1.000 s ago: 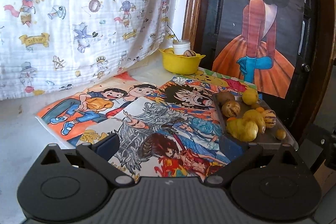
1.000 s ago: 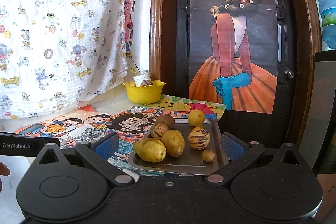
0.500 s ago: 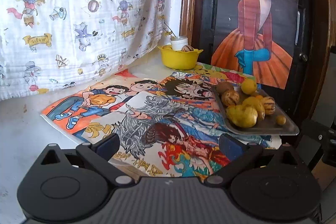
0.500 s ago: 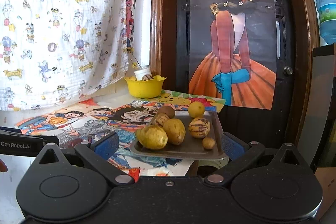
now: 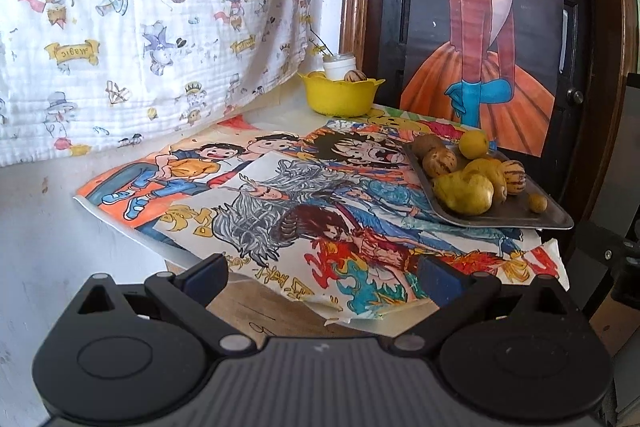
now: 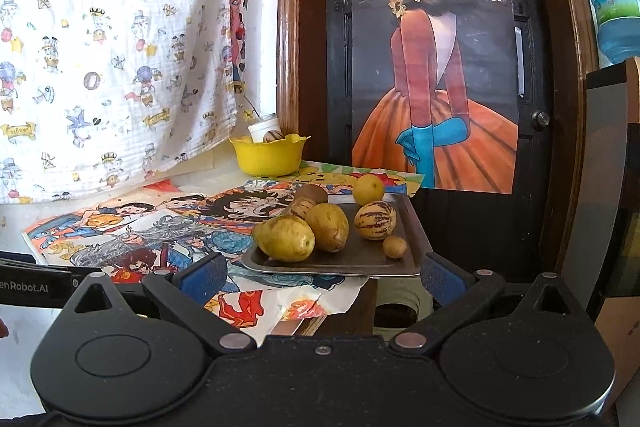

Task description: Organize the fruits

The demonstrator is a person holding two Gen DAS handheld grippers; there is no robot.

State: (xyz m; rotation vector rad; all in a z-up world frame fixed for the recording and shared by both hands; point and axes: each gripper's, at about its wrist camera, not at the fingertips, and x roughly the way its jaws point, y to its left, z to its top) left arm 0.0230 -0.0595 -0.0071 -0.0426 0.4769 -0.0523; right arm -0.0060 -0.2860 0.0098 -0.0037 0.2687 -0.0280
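Both grippers – left gripper (image 5: pixel 322 275) and right gripper (image 6: pixel 324 273) – hang spread and empty short of the metal tray (image 6: pixel 412 227) of fruits (image 6: pixel 286 238), so picking one for the yellow bowl (image 6: pixel 268 157) seems next.

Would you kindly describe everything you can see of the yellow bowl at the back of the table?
The yellow bowl looks like glossy plastic, with a wavy, scalloped rim and rounded sides. It stands upright at the far end of the table, near the wooden door frame, just beyond the coloured drawings. A striped fruit shows above its rim, and something yellow shows at its left rim. A white jar stands close behind; whether it touches is unclear. Neither gripper is near it.
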